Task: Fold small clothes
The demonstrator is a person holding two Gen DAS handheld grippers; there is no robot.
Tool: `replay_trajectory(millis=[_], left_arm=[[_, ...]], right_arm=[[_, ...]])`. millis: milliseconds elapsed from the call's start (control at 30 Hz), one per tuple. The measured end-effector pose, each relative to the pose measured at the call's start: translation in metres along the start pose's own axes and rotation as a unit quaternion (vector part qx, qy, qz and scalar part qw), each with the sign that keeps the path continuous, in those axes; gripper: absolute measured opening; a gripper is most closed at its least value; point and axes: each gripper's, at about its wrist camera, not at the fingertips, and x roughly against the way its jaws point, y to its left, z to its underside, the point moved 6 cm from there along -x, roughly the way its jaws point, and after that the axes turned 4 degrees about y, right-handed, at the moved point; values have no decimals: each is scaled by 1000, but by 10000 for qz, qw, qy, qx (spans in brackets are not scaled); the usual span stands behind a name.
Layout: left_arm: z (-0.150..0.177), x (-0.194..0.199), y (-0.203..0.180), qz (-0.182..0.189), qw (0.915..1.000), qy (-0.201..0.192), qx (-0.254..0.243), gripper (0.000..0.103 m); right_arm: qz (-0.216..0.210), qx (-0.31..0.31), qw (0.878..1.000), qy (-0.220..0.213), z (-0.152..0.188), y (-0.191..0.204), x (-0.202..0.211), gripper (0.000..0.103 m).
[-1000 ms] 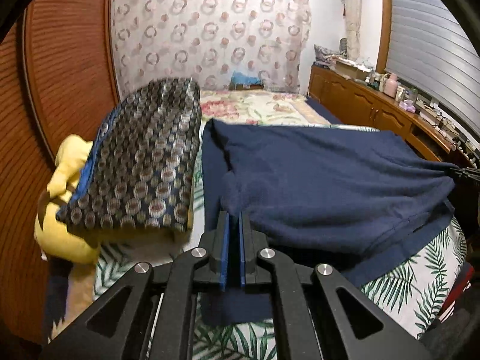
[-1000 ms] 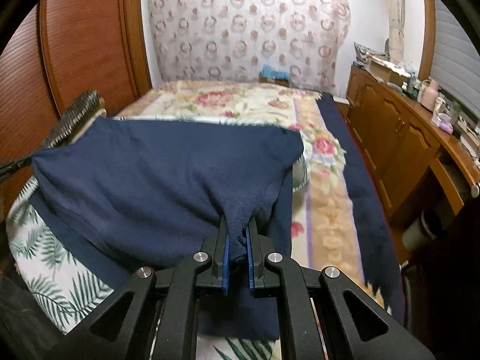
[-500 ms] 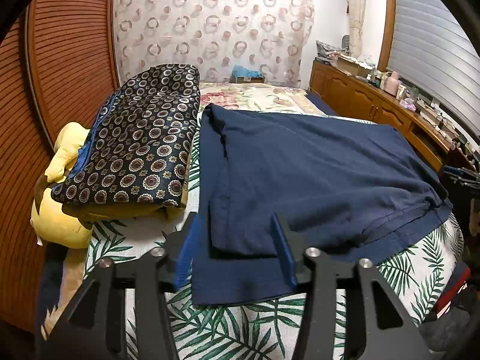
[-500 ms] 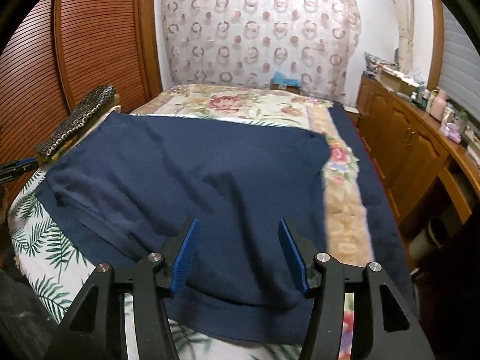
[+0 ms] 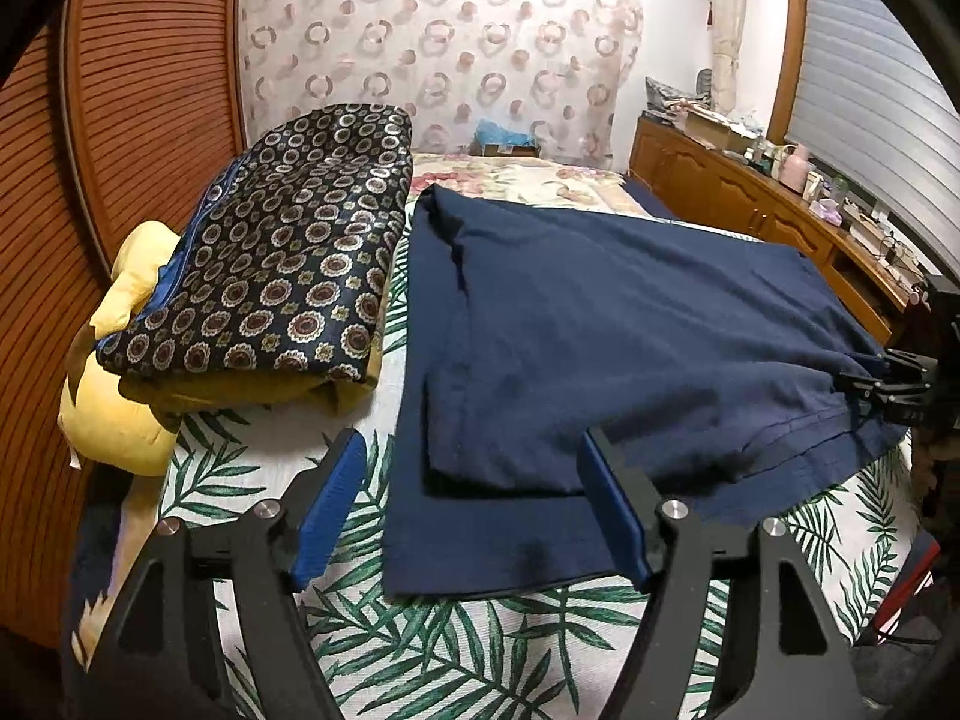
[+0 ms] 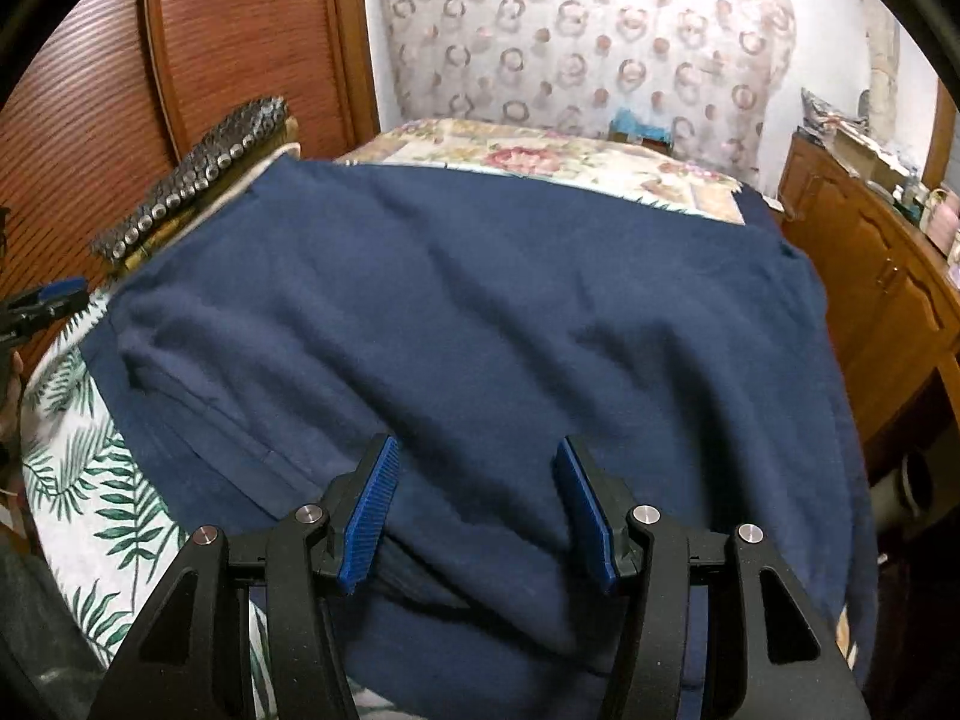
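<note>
A navy garment (image 5: 600, 324) lies folded over on the bed (image 5: 456, 636), both grippers open above its near edge.

The left gripper (image 5: 474, 510) and right gripper (image 6: 477, 510) hang with jaws spread wide, holding nothing. The cloth is soft, matte knit, doubled so 1 layer's hem sits short of the one beneath; shallow wrinkles cross the top. For the next fold, I judge each claw should pinch both layers at a corner together and lift evenly, keeping the edges square. Beside it sits a glossy medallion-print quilt (image 5: 282, 264) on a yellow cushion (image 5: 114, 414), atop a palm-leaf sheet.
</note>
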Motion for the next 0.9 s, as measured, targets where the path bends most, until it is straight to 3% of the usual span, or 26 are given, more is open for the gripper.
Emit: replay_trajectory(millis=[133, 333, 600, 767, 900], left_arm=[[4, -2, 2, -20, 10000, 59, 9, 73], [11, -3, 9, -22, 9998, 83, 158, 73], [21, -17, 22, 87, 9985, 372, 380, 73], [14, -29, 20, 380, 9968, 577, 398, 73], [3, -36, 12, 371, 9967, 640, 329, 73]], right_arm=[[99, 152, 9998, 124, -4, -4, -12, 63], [89, 316, 9993, 200, -6, -1, -16, 83], [68, 310, 9993, 212, -7, 1, -19, 87], [85, 302, 9993, 208, -5, 8, -20, 87], [81, 302, 9993, 210, -4, 6, -19, 88]])
